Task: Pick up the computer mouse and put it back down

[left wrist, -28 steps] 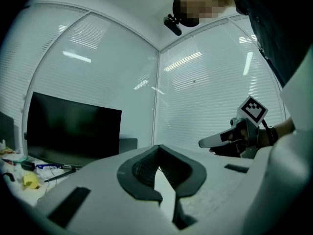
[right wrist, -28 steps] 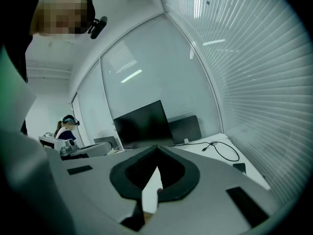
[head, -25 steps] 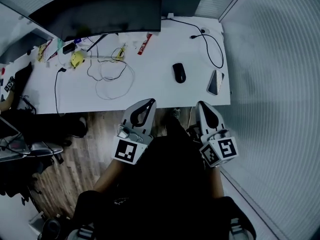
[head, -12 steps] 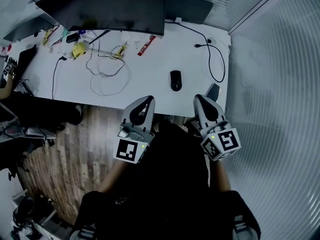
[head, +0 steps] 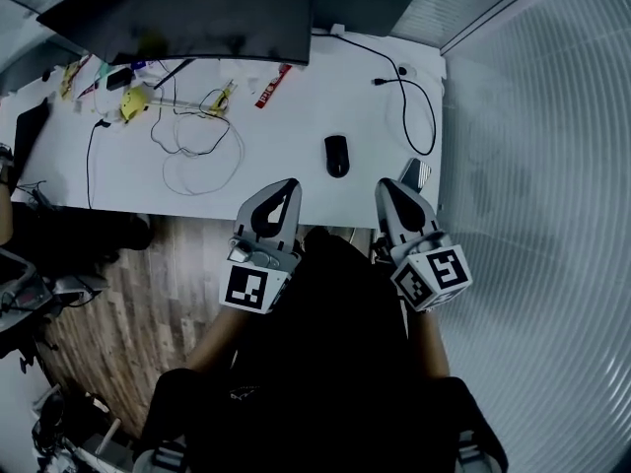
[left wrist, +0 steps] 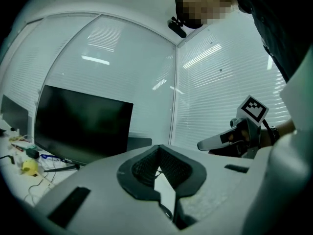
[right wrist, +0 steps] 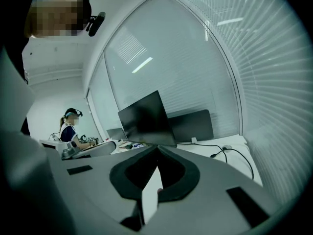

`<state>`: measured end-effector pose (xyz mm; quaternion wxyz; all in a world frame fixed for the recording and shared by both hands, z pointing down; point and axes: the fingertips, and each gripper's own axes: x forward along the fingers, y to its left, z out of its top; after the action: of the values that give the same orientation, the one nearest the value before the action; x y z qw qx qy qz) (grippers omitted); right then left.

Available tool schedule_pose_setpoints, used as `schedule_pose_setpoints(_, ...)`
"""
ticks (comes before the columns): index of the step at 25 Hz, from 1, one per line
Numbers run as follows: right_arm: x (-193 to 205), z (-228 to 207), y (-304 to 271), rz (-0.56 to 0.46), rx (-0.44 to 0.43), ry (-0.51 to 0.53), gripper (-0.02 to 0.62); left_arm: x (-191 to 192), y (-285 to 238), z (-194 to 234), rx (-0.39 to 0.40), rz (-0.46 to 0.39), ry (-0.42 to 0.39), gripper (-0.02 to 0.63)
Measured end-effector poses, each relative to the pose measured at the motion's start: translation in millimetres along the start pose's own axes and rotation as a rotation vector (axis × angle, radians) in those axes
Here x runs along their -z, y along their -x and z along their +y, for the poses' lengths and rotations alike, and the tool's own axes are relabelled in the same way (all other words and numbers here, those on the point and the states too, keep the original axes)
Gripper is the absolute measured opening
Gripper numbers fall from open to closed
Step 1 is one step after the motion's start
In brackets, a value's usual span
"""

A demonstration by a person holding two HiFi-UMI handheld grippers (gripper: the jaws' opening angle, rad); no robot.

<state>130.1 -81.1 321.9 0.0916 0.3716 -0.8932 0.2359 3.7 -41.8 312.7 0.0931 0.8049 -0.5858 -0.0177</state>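
The black computer mouse (head: pixel 337 155) lies on the white desk (head: pixel 286 136), right of the middle and a little in from the near edge. My left gripper (head: pixel 290 184) is shut and empty, its tip over the desk's near edge, just left of and short of the mouse. The right gripper (head: pixel 383 185) is also shut and empty, at the edge just right of the mouse. In the left gripper view the jaws (left wrist: pixel 157 147) meet at the tip; in the right gripper view the jaws (right wrist: pixel 157 148) likewise. Neither gripper view shows the mouse.
A phone (head: pixel 414 173) lies by the right gripper's tip. A black cable (head: pixel 419 116) loops at the desk's right end; white cables (head: pixel 202 151) and small items lie at the left. A dark monitor (head: pixel 187 18) stands at the back. A blinds-covered glass wall (head: pixel 532 166) stands on the right.
Both grippers have come forward to the desk's near edge, still shut. The mouse now lies closer to their tips, between the two.
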Motion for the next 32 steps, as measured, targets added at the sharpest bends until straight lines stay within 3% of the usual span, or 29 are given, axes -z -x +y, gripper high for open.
schedule_pose_setpoints(6,4,-23,-18,0.035,0.108,-0.040,-0.002,-5,-32,8,0.140,0.023,0.020,0.006)
schedule_pose_setpoints(14,18,-40,-54,0.123,0.199,-0.052,0.016,9,-62,36,0.235,0.089,0.037,0.005)
schedule_pose_setpoints(26,83,-57,-105,0.286,0.261,-0.064,0.141,44,-90,49,0.411,0.134,-0.006,0.005)
schedule_pose_setpoints(32,121,-72,-129,0.404,0.309,-0.073,0.203,50,-103,61,0.452,0.151,-0.001,0.006)
